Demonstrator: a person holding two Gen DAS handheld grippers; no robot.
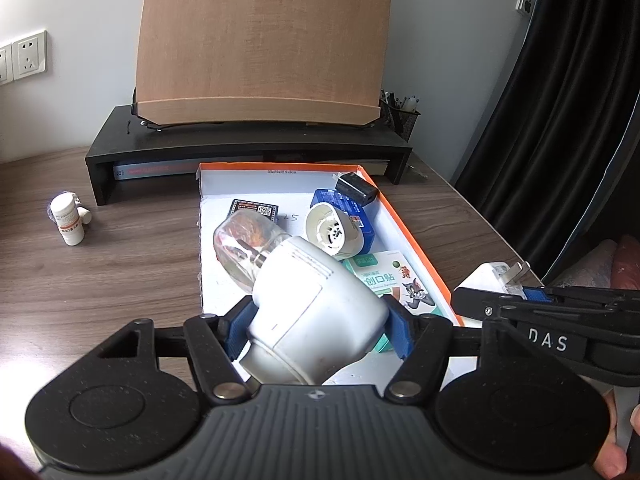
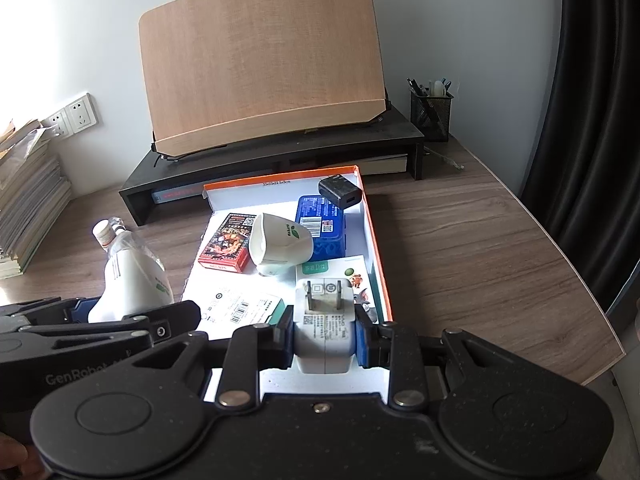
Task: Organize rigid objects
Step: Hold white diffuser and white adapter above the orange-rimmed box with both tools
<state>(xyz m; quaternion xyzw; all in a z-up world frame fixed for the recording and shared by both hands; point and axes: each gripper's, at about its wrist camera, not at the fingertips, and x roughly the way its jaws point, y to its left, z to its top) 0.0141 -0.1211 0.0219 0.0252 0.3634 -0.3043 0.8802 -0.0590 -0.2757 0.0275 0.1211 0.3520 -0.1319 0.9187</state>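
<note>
My left gripper (image 1: 320, 330) is shut on a white plug-in vaporizer with a clear bottle (image 1: 316, 300), held tilted over the near left part of an orange-rimmed white box (image 1: 404, 232). My right gripper (image 2: 325, 338) is shut on a white two-prong charger (image 2: 324, 320), prongs up, over the box's near end (image 2: 376, 248). In the box lie a red card deck (image 2: 224, 246), a second white vaporizer (image 2: 280, 246), a blue box (image 2: 320, 220), a black charger (image 2: 340, 192) and a plaster box (image 1: 394, 284). The two grippers hang side by side.
A white pill bottle (image 1: 69, 220) stands on the desk left of the box. Behind the box sits a black riser (image 1: 248, 144) carrying a wooden book stand (image 1: 260, 40). A mesh pen holder (image 2: 431, 114) is at back right, stacked books (image 2: 28, 200) at far left. The desk edge (image 2: 600, 320) curves on the right.
</note>
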